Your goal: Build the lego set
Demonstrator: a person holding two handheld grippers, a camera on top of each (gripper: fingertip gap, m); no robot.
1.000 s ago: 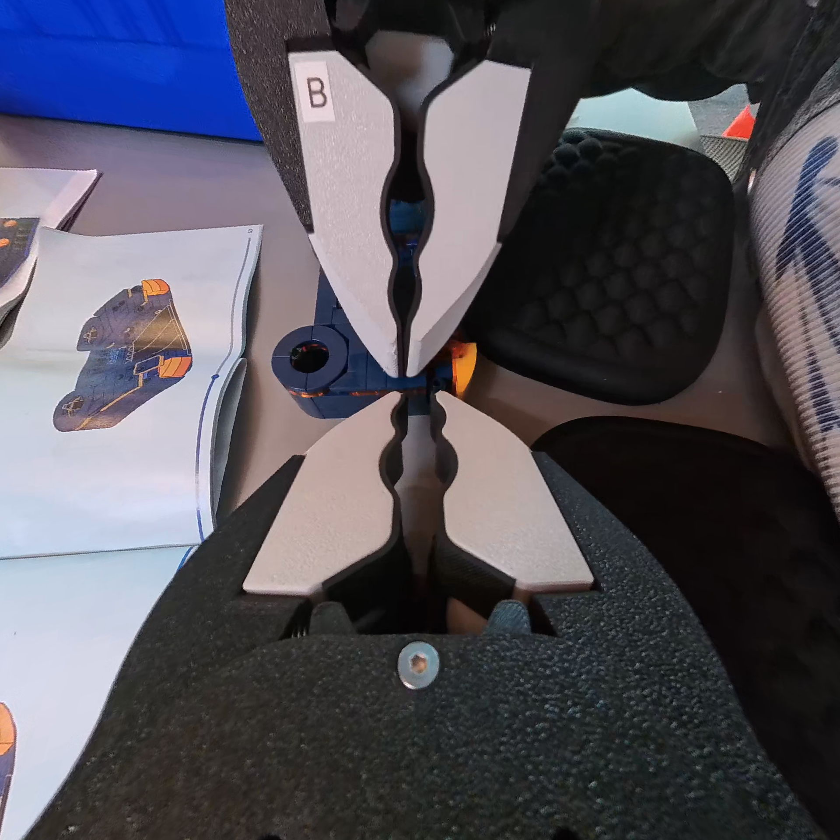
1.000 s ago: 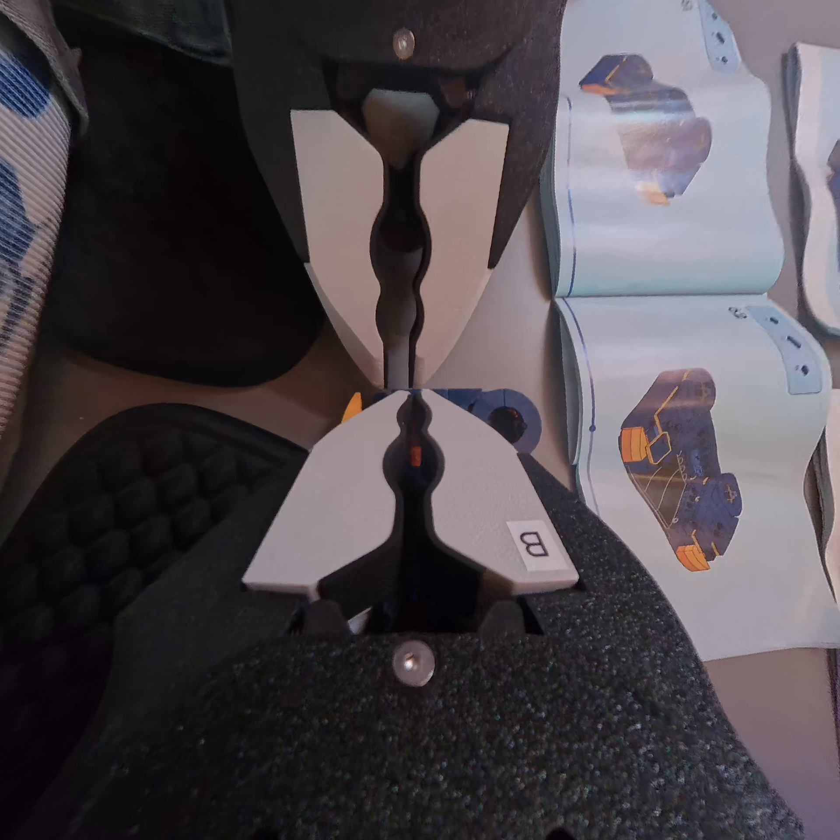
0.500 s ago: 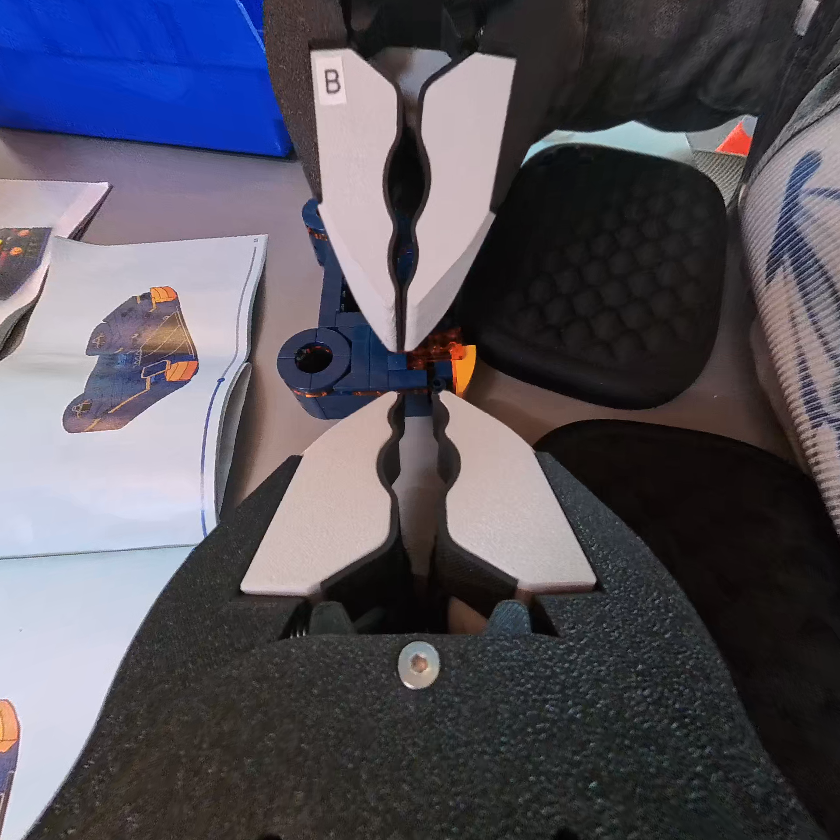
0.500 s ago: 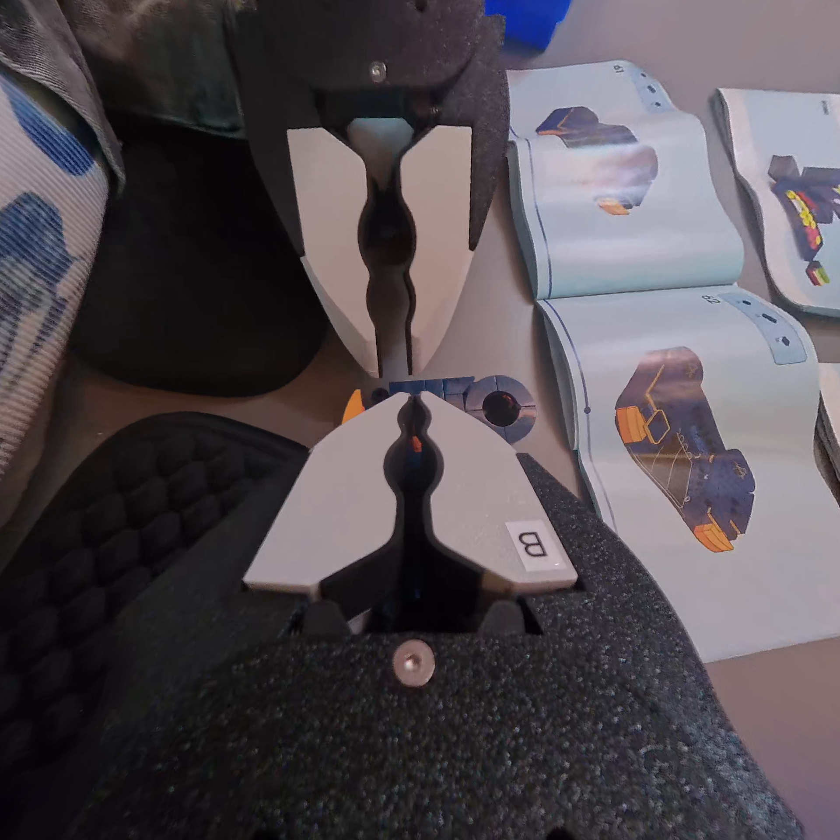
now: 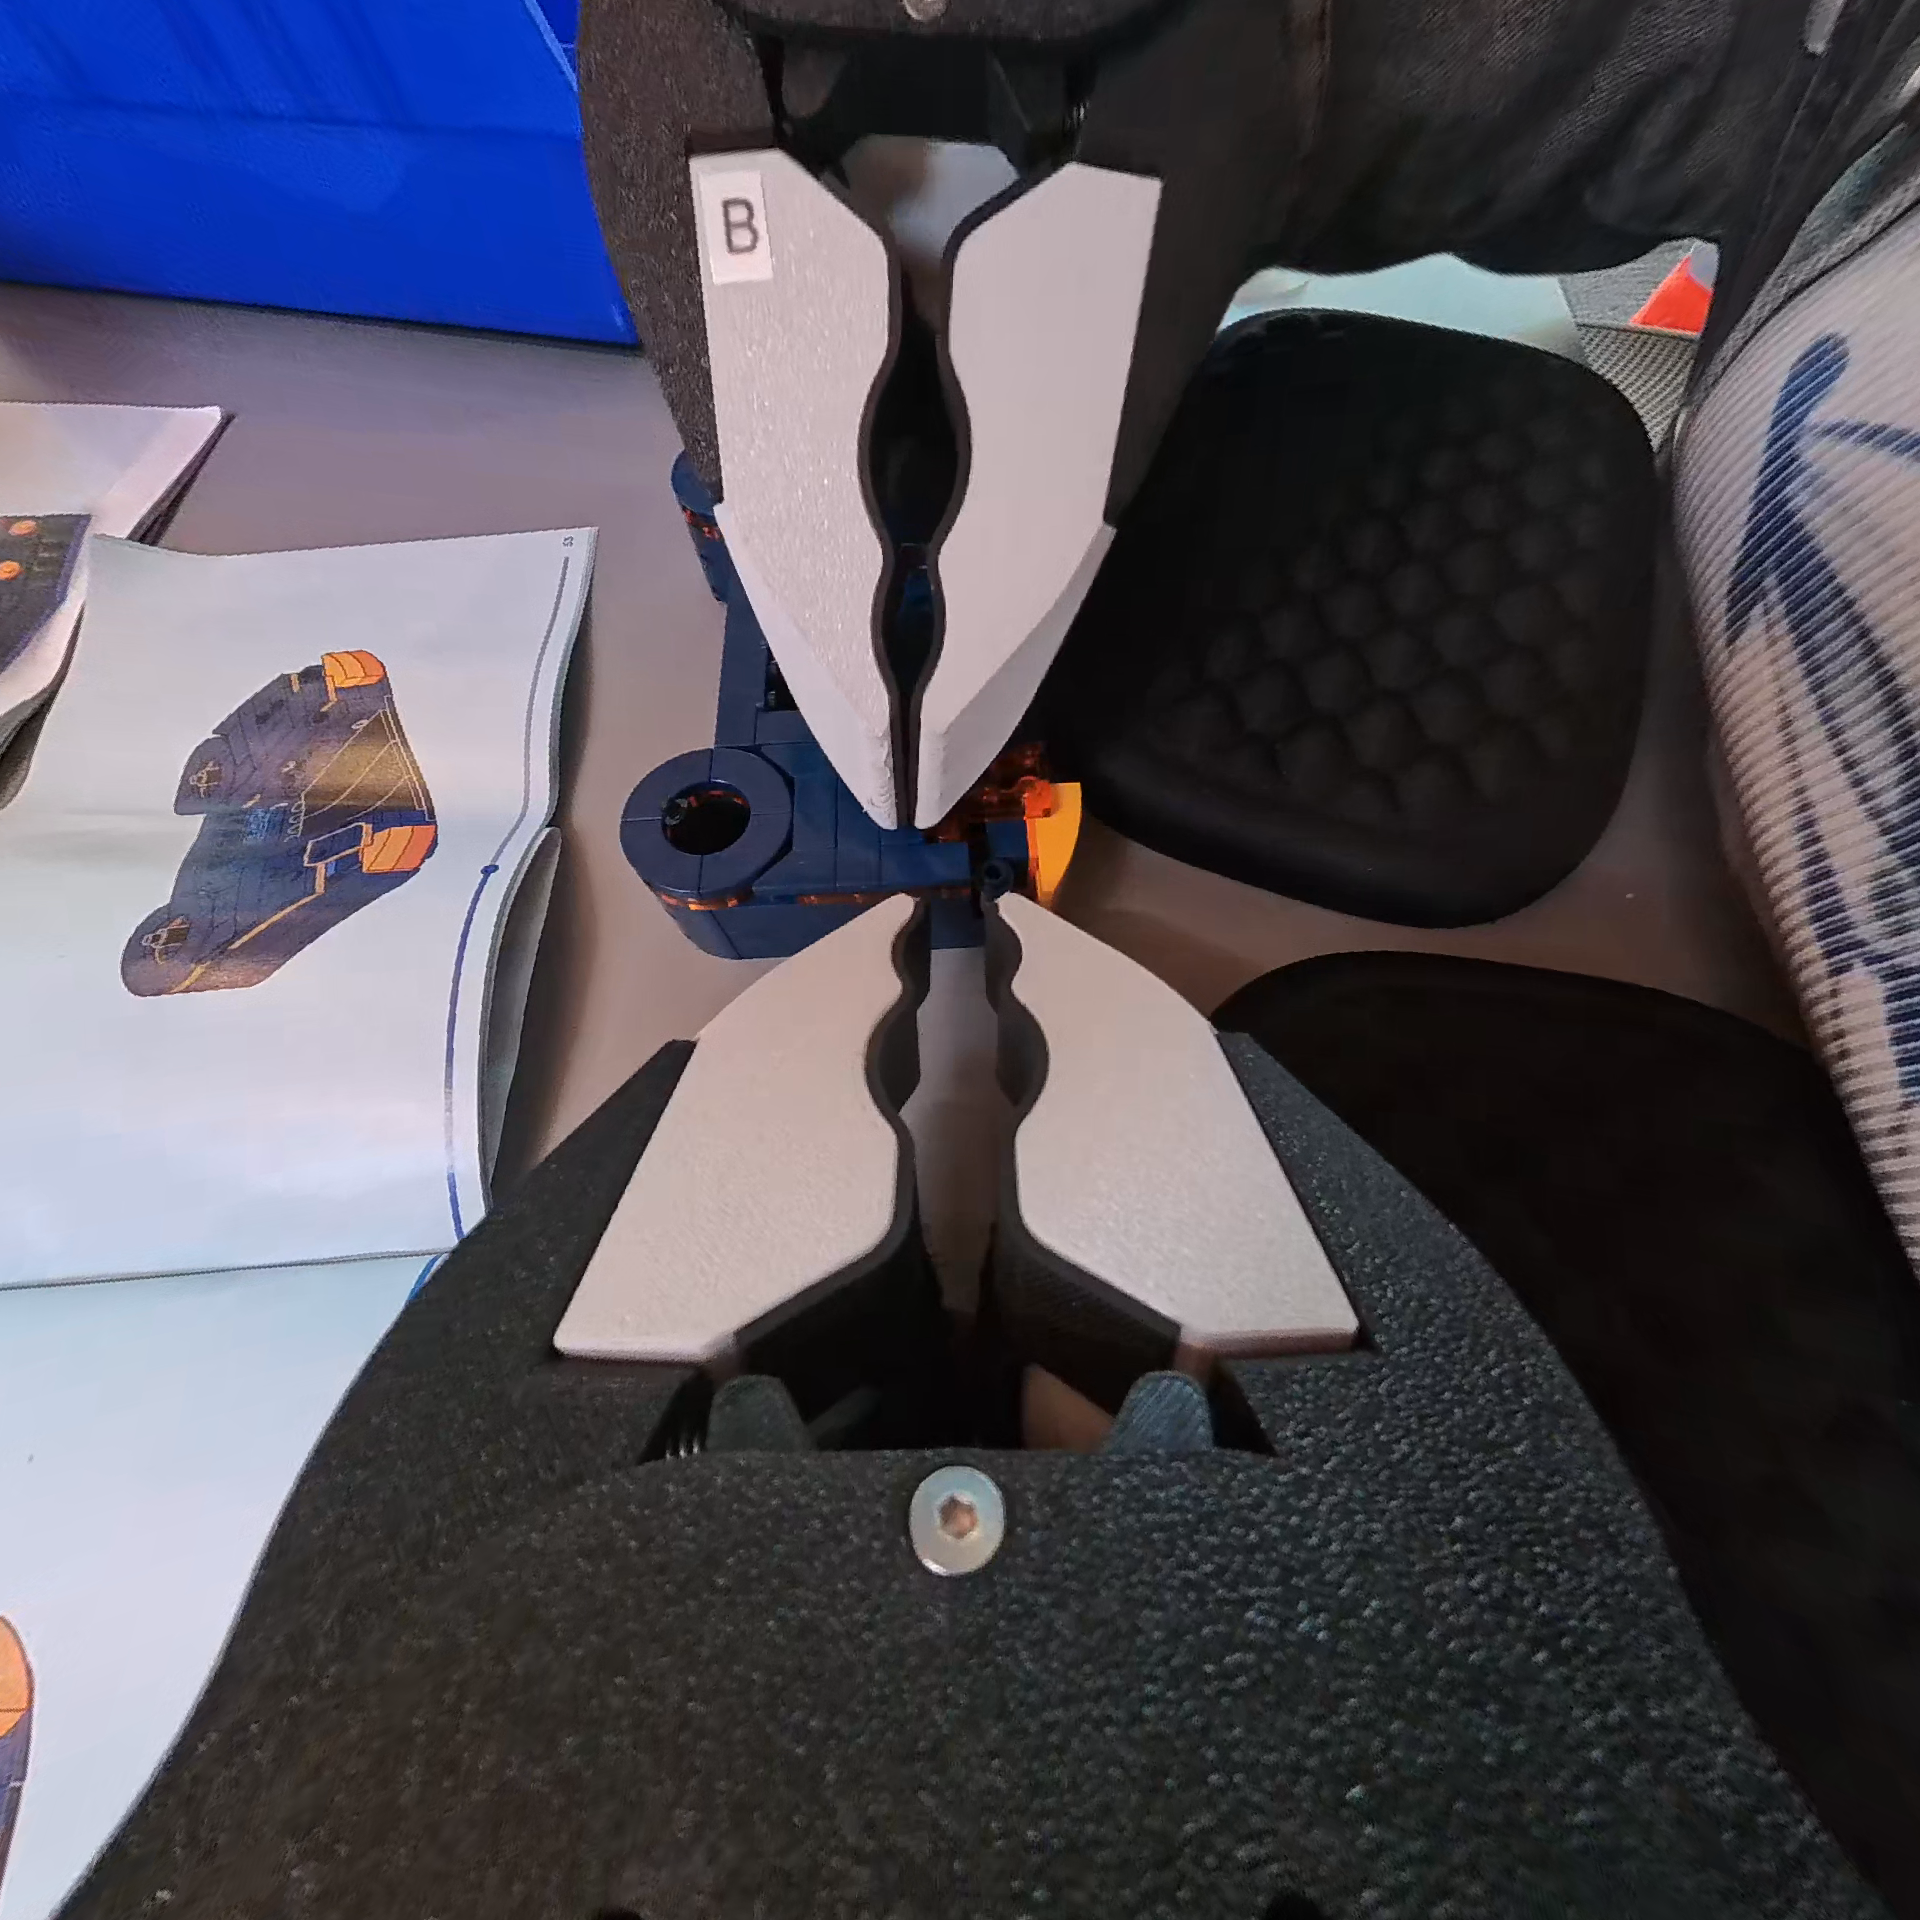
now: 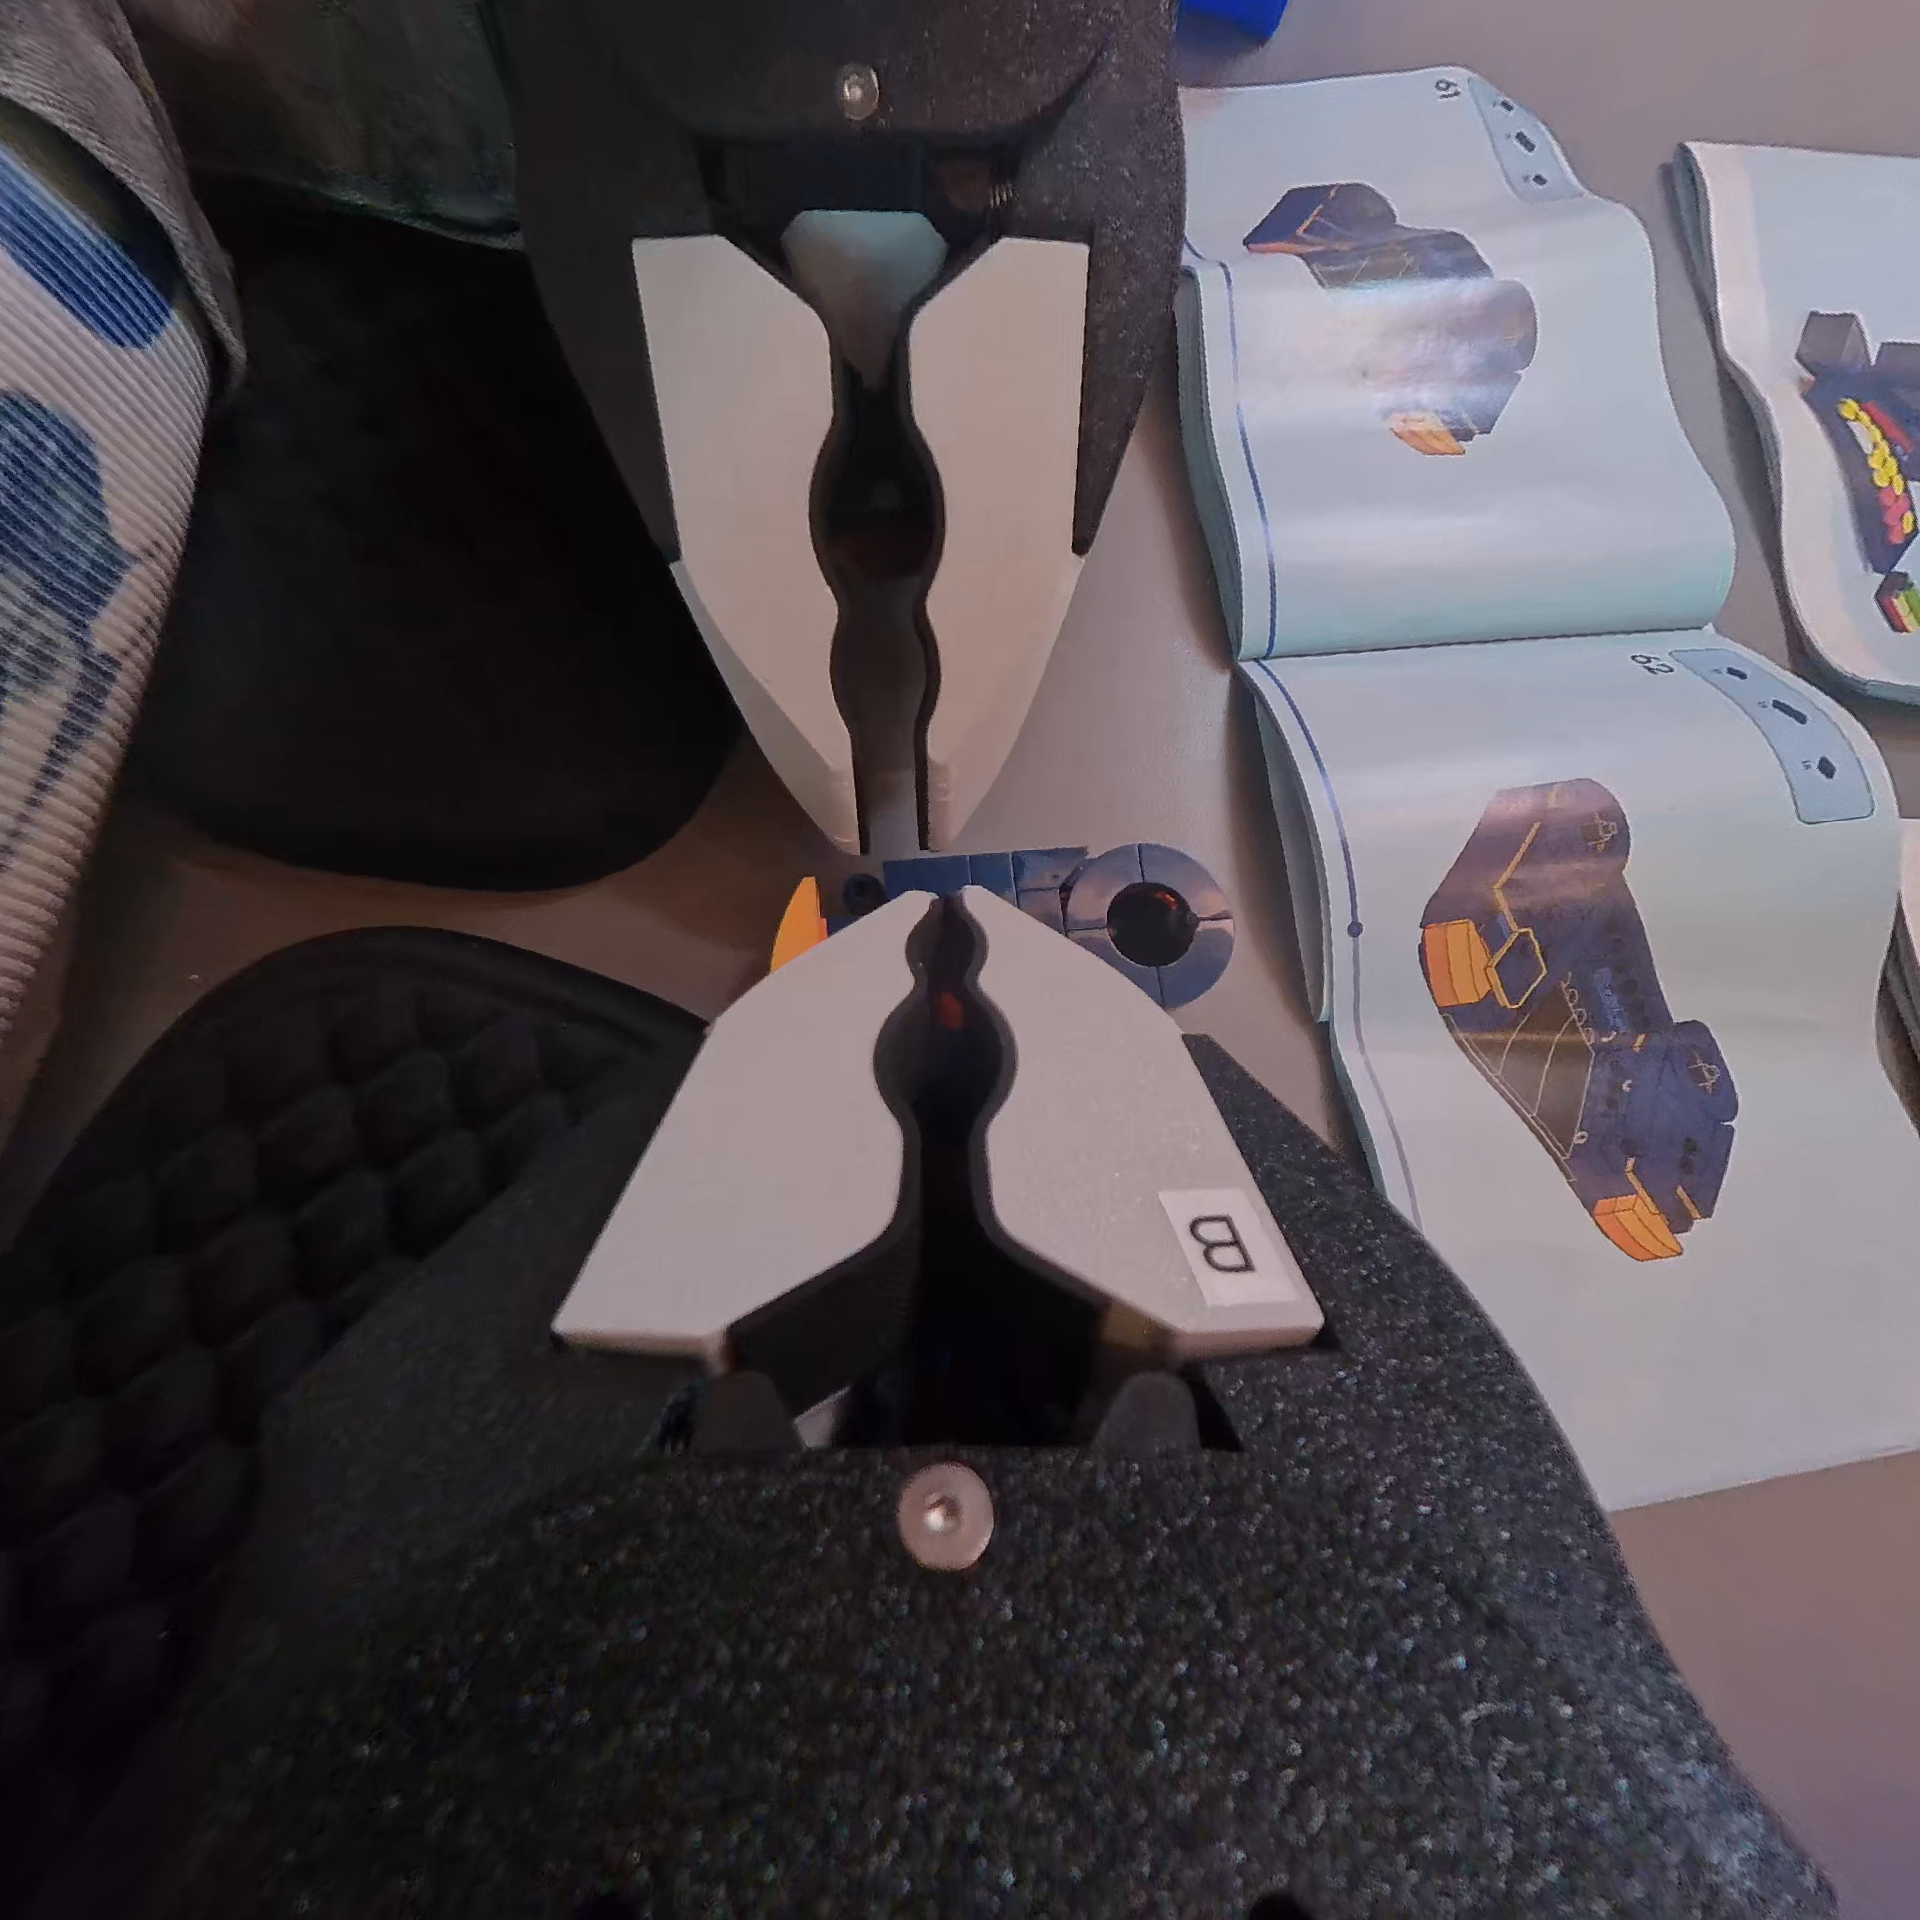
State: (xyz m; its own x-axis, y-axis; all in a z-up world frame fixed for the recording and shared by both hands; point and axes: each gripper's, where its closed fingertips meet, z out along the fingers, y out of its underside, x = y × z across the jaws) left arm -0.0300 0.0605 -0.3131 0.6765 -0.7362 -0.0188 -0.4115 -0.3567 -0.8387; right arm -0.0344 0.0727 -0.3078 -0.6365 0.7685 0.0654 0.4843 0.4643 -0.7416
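A dark blue lego model (image 5: 810, 852) with a ring end and an orange slope piece (image 5: 1055, 842) sits low over the grey table between my two grippers, which face each other. My left gripper (image 5: 956, 909) is closed on the model's near edge, its fingertips a narrow gap apart. My right gripper (image 5: 904, 821) comes from the far side, tips together on the model's top. In the right wrist view, the right gripper (image 6: 940, 899) pinches the model (image 6: 1039, 883), with an orange bit showing between its fingers. The left gripper (image 6: 896, 831) is opposite.
An open instruction booklet (image 5: 312, 831) lies left of the model and shows in the right wrist view (image 6: 1558, 987) too. A blue bin (image 5: 260, 156) stands at the back left. Black padded cushions (image 5: 1351, 623) lie to the right. A person's striped sleeve (image 5: 1818, 727) is at the far right. Left and right tips are no more than a few centimetres apart.
The two grippers' tips have drawn slightly apart, so more of the blue model shows between them. The right wrist view has tilted up and takes in more of the booklets.
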